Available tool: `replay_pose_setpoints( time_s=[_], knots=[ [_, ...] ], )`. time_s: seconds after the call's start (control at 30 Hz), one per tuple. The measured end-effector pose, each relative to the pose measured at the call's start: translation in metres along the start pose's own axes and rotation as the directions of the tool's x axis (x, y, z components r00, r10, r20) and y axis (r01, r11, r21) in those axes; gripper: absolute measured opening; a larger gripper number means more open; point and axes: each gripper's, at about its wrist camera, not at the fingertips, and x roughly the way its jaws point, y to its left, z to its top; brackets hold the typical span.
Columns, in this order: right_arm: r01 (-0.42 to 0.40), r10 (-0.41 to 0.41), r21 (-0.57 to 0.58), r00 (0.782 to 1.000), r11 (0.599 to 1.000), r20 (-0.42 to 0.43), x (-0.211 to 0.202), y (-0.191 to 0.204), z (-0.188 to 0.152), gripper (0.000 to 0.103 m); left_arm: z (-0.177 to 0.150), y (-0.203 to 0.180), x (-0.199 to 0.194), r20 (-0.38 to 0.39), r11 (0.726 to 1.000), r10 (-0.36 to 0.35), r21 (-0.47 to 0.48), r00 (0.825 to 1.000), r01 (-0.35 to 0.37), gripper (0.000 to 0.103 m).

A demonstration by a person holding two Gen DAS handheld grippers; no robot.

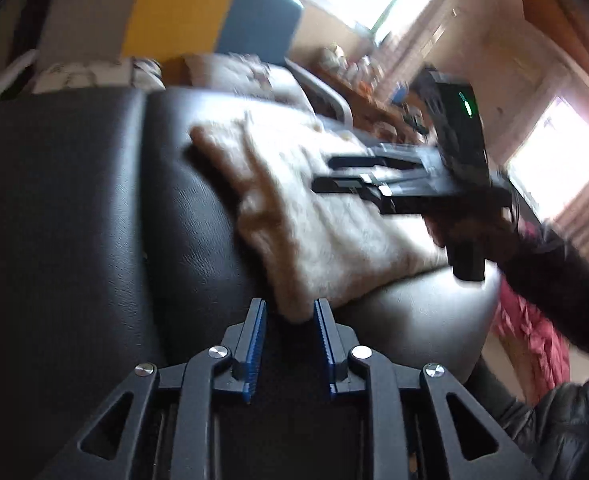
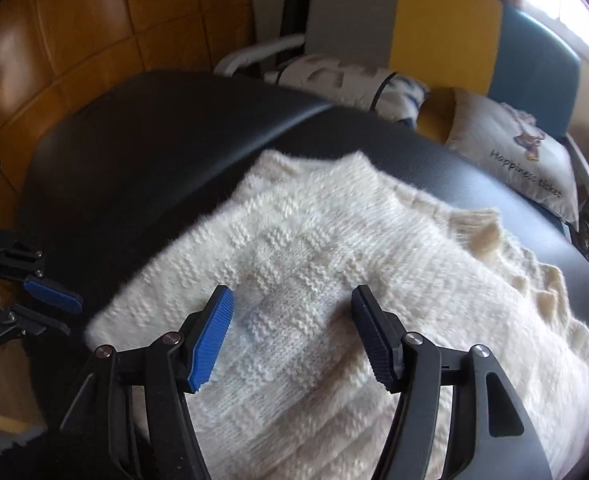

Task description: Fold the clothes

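— While a cream knitted sweater (image 2: 314, 280) lies folded across the black padded surface (image 2: 154, 128), where do the two tools stand?

— Right gripper (image 2: 292, 300) hangs just over the knit, jaws spread wide, nothing pinched between the blue pads (image 2: 210, 340). Left gripper (image 1: 290, 312) sits at the sweater's near corner — jaws parted a little, the corner just ahead of the tips, no cloth caught.

— And the person?

— A dark sleeve (image 1: 566, 280) and a hand (image 1: 474, 232) carry the right tool above the sweater, blurred in the left wrist view.

— Background?

— A chair (image 2: 434, 20) in grey, yellow and blue, with a printed cushion (image 2: 522, 152) on it, stands beyond the surface.
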Motion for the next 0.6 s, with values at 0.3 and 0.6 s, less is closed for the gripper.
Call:
replay_pose_setpoints(
  time_s=[0.3, 0.6],
  knots=[
    [0.070, -0.071, 0.088, 0.997, 0.994, 0.008, -0.053, -0.017, -0.043, 0.065, 0.028, -0.038, 0.030, 0.032, 0.998, 0.015, 0.053, 0.999, -0.017, 0.025],
    [0.123, -0.109, 0.193, 0.991, 0.973, -0.084, -0.052, -0.040, -0.113, 0.065, 0.012, -0.058, 0.080, -0.044, 0.962, 0.248, 0.132, 0.968, -0.241, 0.025]
  ],
)
